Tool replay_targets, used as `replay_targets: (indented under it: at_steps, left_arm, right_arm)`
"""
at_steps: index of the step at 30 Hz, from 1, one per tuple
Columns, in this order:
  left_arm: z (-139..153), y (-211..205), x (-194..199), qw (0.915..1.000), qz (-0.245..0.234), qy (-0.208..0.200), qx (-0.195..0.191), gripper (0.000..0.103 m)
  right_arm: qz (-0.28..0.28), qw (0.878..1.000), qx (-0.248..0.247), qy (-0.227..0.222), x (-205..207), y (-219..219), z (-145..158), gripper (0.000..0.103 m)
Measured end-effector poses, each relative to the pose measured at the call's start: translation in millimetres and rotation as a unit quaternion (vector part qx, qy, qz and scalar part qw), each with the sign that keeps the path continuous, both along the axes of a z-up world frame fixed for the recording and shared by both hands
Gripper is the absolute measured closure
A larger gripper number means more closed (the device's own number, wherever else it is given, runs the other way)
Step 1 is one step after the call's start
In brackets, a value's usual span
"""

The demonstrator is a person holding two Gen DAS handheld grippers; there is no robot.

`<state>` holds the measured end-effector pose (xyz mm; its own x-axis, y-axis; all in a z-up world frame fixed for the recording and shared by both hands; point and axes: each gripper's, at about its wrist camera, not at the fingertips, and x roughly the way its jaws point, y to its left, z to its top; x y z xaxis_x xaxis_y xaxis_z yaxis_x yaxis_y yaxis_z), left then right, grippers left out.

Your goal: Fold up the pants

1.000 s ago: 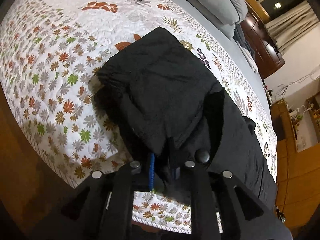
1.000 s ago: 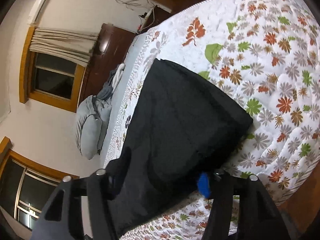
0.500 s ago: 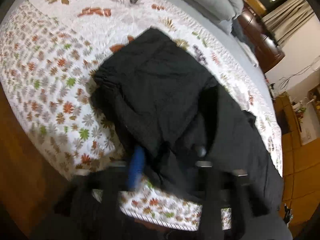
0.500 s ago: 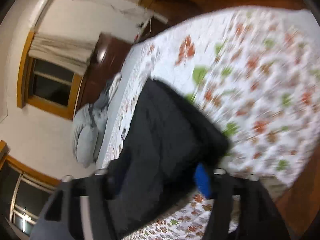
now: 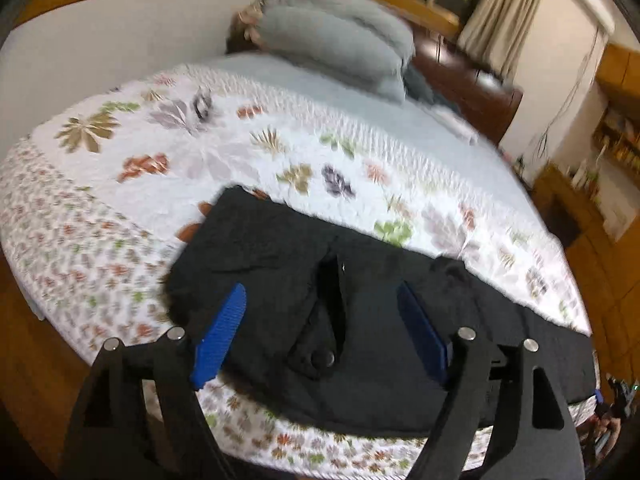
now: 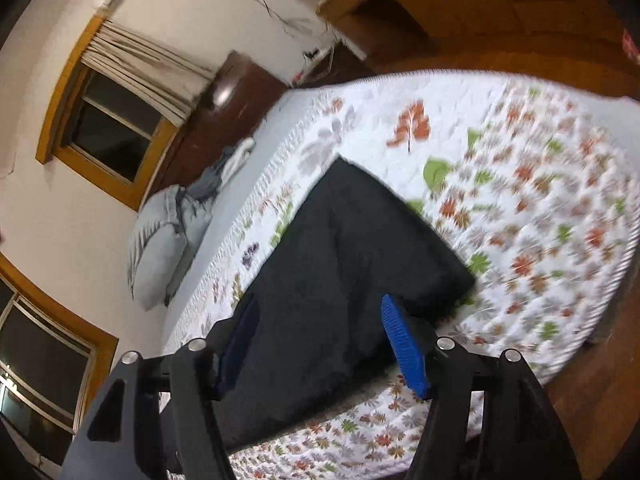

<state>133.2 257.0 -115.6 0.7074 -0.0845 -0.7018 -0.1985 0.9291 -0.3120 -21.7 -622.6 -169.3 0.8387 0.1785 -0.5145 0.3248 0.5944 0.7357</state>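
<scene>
Black pants (image 5: 280,248) lie folded on the floral quilt (image 5: 120,220), with the waistband button (image 5: 322,356) facing me. My left gripper (image 5: 320,286) hovers above them. Its jaws are opening and the blue pads (image 5: 224,332) stand wide apart with nothing pressed between them. From the right wrist, the pants (image 6: 352,240) run away from me as a long dark slab toward the pillows. My right gripper (image 6: 320,302) hangs over their near end, jaws wide and closing slightly. Its pads (image 6: 400,344) are clear of the cloth.
Grey pillows (image 5: 340,40) lie at the head of the bed beside a dark wooden cabinet (image 5: 472,88). A small dark object (image 5: 202,102) rests on the quilt beyond the pants. Wooden floor (image 6: 520,20) surrounds the bed, and curtained windows (image 6: 108,132) line the wall.
The left gripper was shut on the pants' edge. It has since let go, spread wide, risen and tipped up toward the pillows. The right gripper lifted slightly and stayed open.
</scene>
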Motion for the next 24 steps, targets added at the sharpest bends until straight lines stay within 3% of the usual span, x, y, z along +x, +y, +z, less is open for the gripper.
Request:
replay_targets:
  at_steps: [3, 5, 7, 9, 12, 14, 17, 20, 24]
  left_arm:
    - [-40, 4, 33, 0.9973, 0.006, 0.073, -0.004, 0.031]
    - [-64, 15, 41, 0.9942, 0.017, 0.106, -0.012, 0.045]
    - [-73, 21, 42, 0.9942, 0.016, 0.104, -0.021, 0.047]
    - [-73, 22, 38, 0.9948, 0.016, 0.099, -0.02, 0.046]
    - [-75, 19, 32, 0.9965, -0.001, 0.082, -0.015, 0.038]
    - [-73, 19, 31, 0.9972, -0.013, 0.07, -0.022, 0.029]
    - [-70, 19, 31, 0.9975, -0.009, 0.059, -0.039, 0.025]
    - [-69, 22, 30, 0.997, -0.003, 0.047, -0.061, 0.022]
    - [-67, 18, 31, 0.9975, 0.001, 0.045, -0.054, 0.019]
  right_arm:
    - [-0.004, 1.0, 0.01, 0.018, 8, -10, -18, 0.05]
    - [0.001, 1.0, 0.008, 0.025, 12, -15, -22, 0.056]
    - [0.009, 0.999, 0.003, 0.032, 14, -18, -23, 0.059]
    - [0.008, 1.0, 0.009, 0.028, 8, -22, -17, 0.056]
    - [-0.015, 1.0, 0.023, -0.008, -17, -29, -1, 0.028]
    - [-0.039, 0.998, 0.044, -0.022, -36, -36, -1, 0.026]
    - [-0.055, 0.993, 0.098, -0.042, -58, -44, -18, 0.024]
    - [-0.056, 0.99, 0.119, -0.047, -61, -43, -31, 0.024]
    - [-0.048, 0.987, 0.144, -0.057, -54, -39, -48, 0.024]
